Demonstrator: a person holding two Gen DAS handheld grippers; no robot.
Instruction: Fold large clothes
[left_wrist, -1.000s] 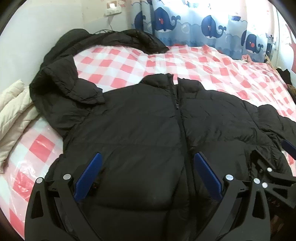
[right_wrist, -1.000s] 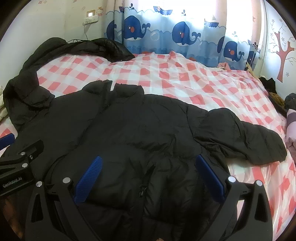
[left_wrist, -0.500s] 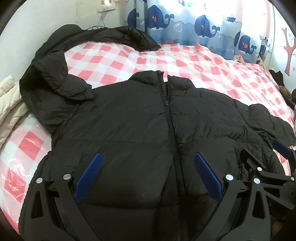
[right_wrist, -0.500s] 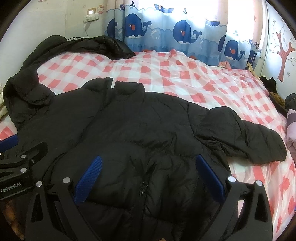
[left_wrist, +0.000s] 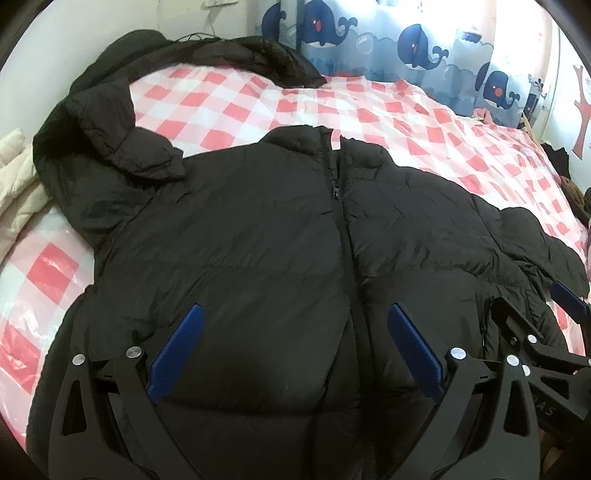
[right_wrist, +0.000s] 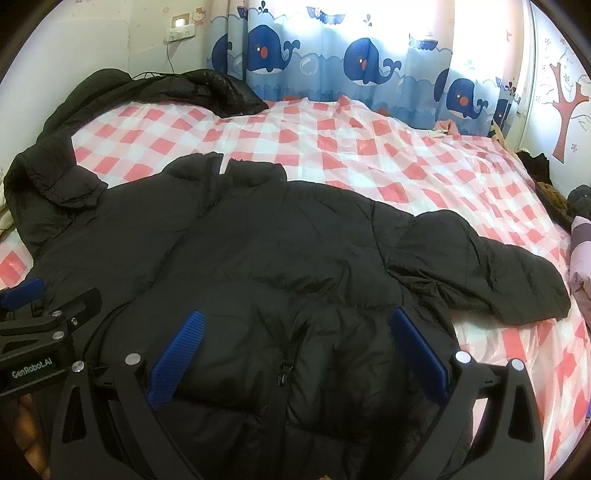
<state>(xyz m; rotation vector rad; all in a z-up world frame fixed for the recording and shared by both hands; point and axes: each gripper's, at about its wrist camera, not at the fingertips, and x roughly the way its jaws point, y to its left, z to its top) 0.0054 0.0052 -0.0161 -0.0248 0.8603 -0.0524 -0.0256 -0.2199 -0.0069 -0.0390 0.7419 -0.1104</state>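
A black puffer jacket (left_wrist: 266, 236) (right_wrist: 266, 236) lies front up on the red-and-white checked bed cover, zipped, collar pointing away. Its right sleeve (right_wrist: 480, 266) stretches out flat to the right; its left sleeve (left_wrist: 107, 155) bends up toward the wall. My left gripper (left_wrist: 293, 325) hovers open over the jacket's lower front, straddling the zip (left_wrist: 338, 192). My right gripper (right_wrist: 295, 330) is open too, above the lower right hem near a pocket zipper (right_wrist: 284, 373). Neither holds anything. The right gripper shows at the left wrist view's right edge, the left gripper at the right wrist view's left edge.
A second black garment (right_wrist: 177, 86) lies bunched along the wall at the far left. Cream quilted fabric (left_wrist: 14, 173) sits at the left bed edge. Whale-print curtains (right_wrist: 332, 62) hang behind the bed. Pinkish and dark clothes (right_wrist: 580, 236) pile at the right edge.
Both grippers drifted slightly back and left over the jacket, so more of its lower front shows. The jaws stayed open and the jacket has not moved.
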